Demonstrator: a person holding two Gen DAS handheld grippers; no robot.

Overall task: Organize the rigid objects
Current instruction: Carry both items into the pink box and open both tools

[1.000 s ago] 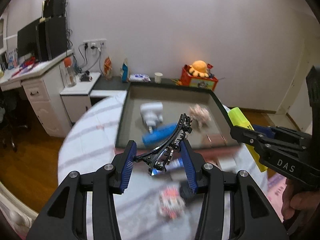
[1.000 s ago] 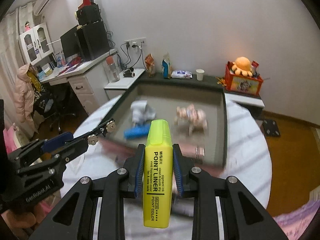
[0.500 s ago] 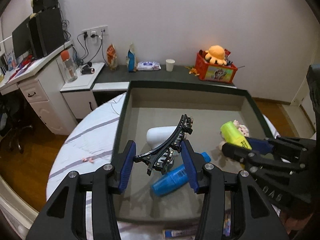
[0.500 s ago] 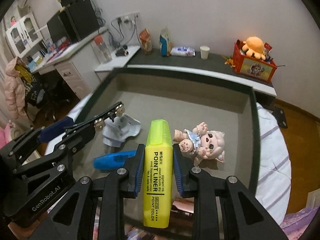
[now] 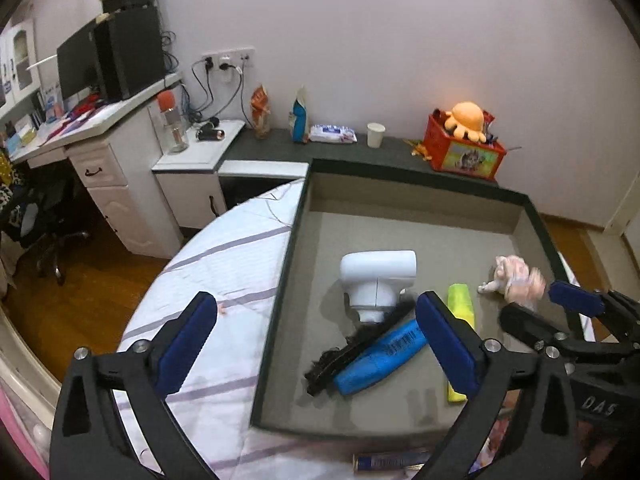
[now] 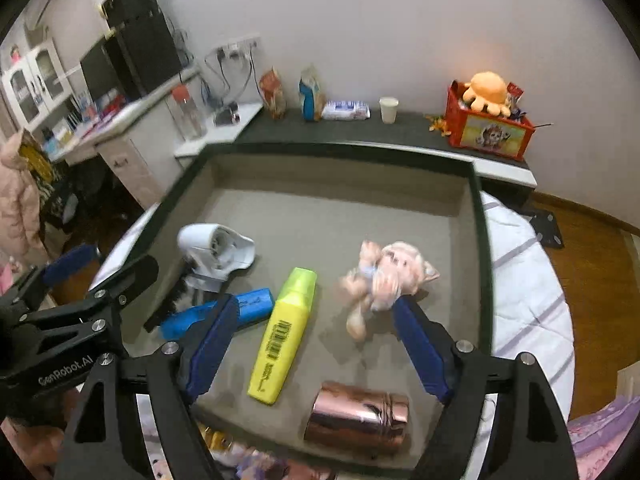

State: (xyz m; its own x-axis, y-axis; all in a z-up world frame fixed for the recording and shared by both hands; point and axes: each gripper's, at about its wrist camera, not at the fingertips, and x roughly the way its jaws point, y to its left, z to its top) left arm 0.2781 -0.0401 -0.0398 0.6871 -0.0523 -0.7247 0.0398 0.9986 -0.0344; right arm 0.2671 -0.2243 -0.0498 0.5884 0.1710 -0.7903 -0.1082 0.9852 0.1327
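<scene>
- Left gripper (image 5: 320, 336): jaws just opened wide, gripping nothing; hair clip (image 5: 356, 346) lying in tray (image 5: 280, 280) across blue marker (image 5: 380, 356).
- Right gripper (image 6: 316, 344): jaws just opened, empty; highlighter (image 6: 286, 328) flat on tray floor between them, beside doll (image 6: 384, 276).

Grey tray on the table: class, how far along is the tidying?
Done: the yellow highlighter, black hair claw, blue marker, white dryer, pig doll and copper canister lie in the grey tray. In hand: nothing; both grippers just opened. Left: a blue tube outside.
</scene>
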